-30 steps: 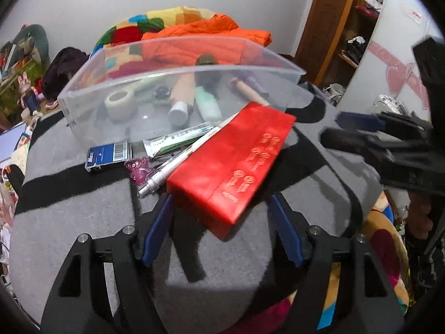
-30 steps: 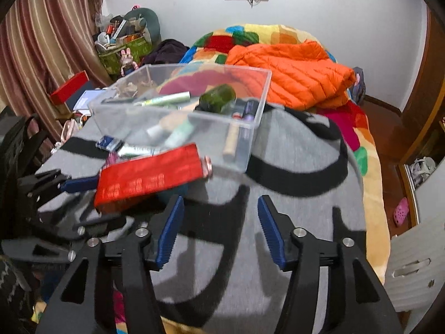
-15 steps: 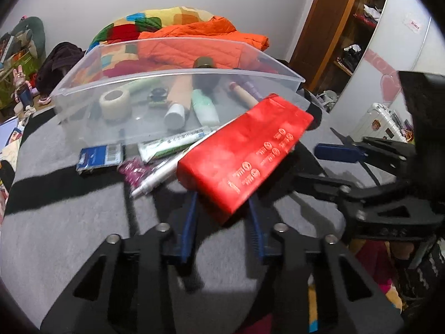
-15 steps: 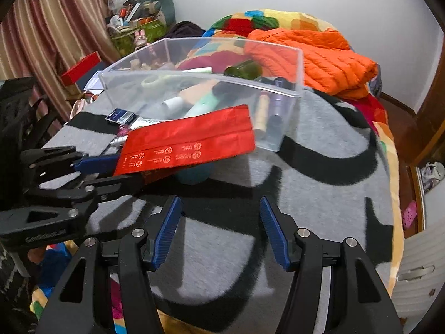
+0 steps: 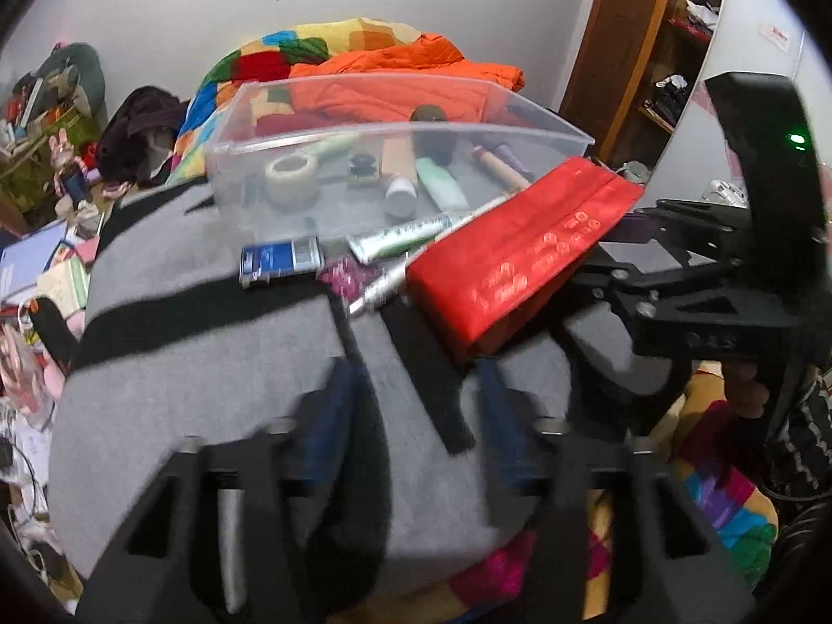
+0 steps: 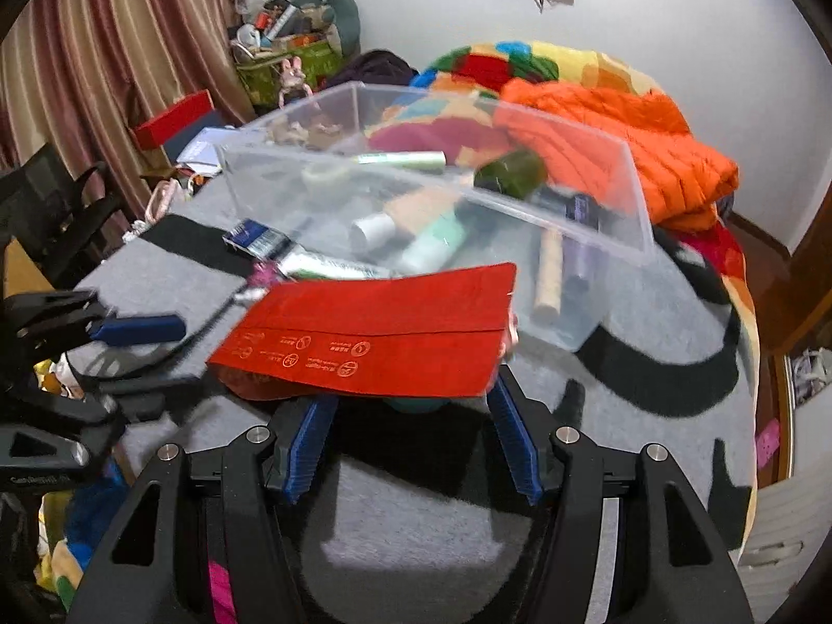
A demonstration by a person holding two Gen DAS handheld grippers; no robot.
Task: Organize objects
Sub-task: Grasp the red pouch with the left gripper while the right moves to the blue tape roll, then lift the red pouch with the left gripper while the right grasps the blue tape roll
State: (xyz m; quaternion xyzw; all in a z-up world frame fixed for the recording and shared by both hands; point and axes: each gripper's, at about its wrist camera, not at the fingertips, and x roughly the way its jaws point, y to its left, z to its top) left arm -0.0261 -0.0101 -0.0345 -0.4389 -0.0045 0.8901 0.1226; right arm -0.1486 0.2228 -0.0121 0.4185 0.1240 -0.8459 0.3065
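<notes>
A flat red box [image 5: 520,260] with gold print lies tilted on the grey-and-black blanket [image 5: 208,364], in front of a clear plastic bin [image 5: 395,127]. It also shows in the right wrist view [image 6: 374,333]. My left gripper [image 5: 416,416] is open and blurred, just short of the box's near end, with nothing in it. My right gripper [image 6: 411,431] is open, its blue pads on either side of the box's near edge. The bin [image 6: 634,192] holds a tape roll [image 5: 291,174], bottles and tubes.
A blue packet [image 5: 281,260], a green-and-white tube [image 5: 400,236], a silver pen [image 5: 385,286] and a pink wrapper [image 5: 346,278] lie in front of the bin. An orange jacket [image 6: 624,135] lies behind it. Clutter stands at the left.
My left gripper opened, let go of the red box and pulled back. My right gripper moved forward until its open fingers flank the box.
</notes>
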